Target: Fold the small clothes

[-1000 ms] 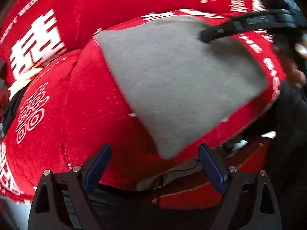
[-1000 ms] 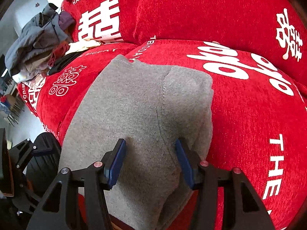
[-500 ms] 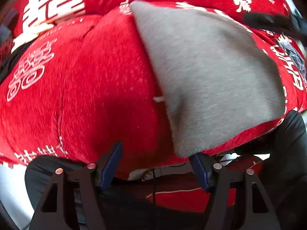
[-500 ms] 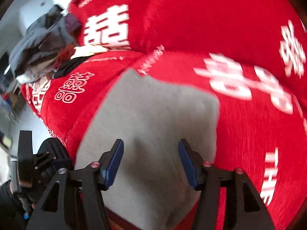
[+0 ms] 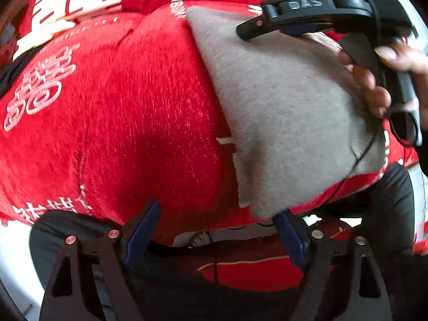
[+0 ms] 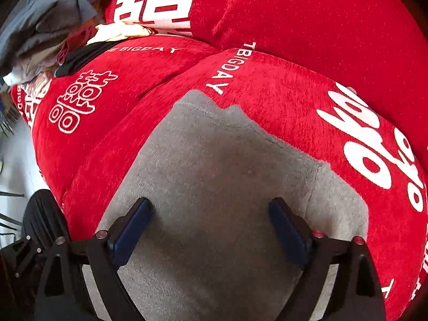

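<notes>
A grey folded garment (image 5: 281, 112) lies flat on a red sofa cushion (image 5: 160, 120) with white lettering. My left gripper (image 5: 216, 234) hangs over the cushion's front edge. Its jaws are opening with nothing between them, and the garment's near corner sits just by the right finger (image 5: 290, 238). The right gripper (image 5: 251, 28), held by a hand (image 5: 374, 85), reaches over the garment's far side. In the right wrist view the right gripper (image 6: 210, 211) hovers above the grey garment (image 6: 227, 182). Its jaws are opening and the pads (image 6: 133, 222) are not pinching the cloth.
A heap of loose clothes (image 6: 48, 21) lies at the sofa's far left end. Red back cushions (image 6: 307, 21) rise behind the seat. A black round stool or base (image 6: 40, 219) stands on the floor to the left. A dark trouser leg (image 5: 388, 200) is beside the cushion's front edge.
The right gripper's jaws spread wider and it slid across the garment, showing again at the top right of the left wrist view. The left gripper rolled, narrowed, then widened again.
</notes>
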Motion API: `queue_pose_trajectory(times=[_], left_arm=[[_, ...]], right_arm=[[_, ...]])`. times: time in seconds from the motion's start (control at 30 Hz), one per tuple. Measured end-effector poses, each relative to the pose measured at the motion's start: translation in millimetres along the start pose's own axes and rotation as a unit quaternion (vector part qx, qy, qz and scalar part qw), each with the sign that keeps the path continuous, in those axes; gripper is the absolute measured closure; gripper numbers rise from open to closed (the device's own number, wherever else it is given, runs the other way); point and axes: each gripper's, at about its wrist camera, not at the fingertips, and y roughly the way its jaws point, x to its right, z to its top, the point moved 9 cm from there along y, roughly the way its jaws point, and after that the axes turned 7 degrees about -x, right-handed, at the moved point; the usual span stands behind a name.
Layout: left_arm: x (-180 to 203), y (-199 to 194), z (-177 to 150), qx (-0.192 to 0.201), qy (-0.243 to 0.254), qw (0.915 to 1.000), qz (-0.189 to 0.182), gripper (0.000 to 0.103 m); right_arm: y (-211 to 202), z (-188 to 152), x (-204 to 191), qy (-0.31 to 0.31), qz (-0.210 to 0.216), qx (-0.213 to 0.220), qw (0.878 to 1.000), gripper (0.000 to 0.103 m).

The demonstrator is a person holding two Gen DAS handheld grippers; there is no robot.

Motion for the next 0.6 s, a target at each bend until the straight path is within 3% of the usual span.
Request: queue_pose_trajectory(times=[0.13, 0.27, 0.4, 0.5, 0.57, 0.6], left_arm=[[6, -40, 6, 0.046, 0.043, 0.9977, -0.024, 0.018], [7, -60, 46, 0.088, 0.03, 0.9954, -0.023, 0.018], [-14, -39, 98, 0.082, -0.05, 0.9953, 0.015, 0.018], [-32, -14, 112, 0.059, -0.081, 0.9919, 0.078, 0.018], [-30, 0, 109, 0.052, -0.074, 0.9913, 0.096, 0.012], [-35, -2, 108, 0.065, -0.076, 0.9872, 0.125, 0.0]], right_arm=[[-30, -15, 4, 0.013, 0.007, 0.034, 0.999, 0.011], [-46, -30, 13, -0.004, -0.02, 0.054, 0.998, 0.011], [-35, -49, 31, 0.003, -0.029, 0.033, 0.999, 0.011], [-32, -63, 42, 0.0, -0.026, 0.038, 0.999, 0.011], [-34, -70, 45, -0.009, -0.028, 0.046, 0.999, 0.011], [-33, -75, 47, -0.018, -0.035, 0.048, 0.998, 0.011]])
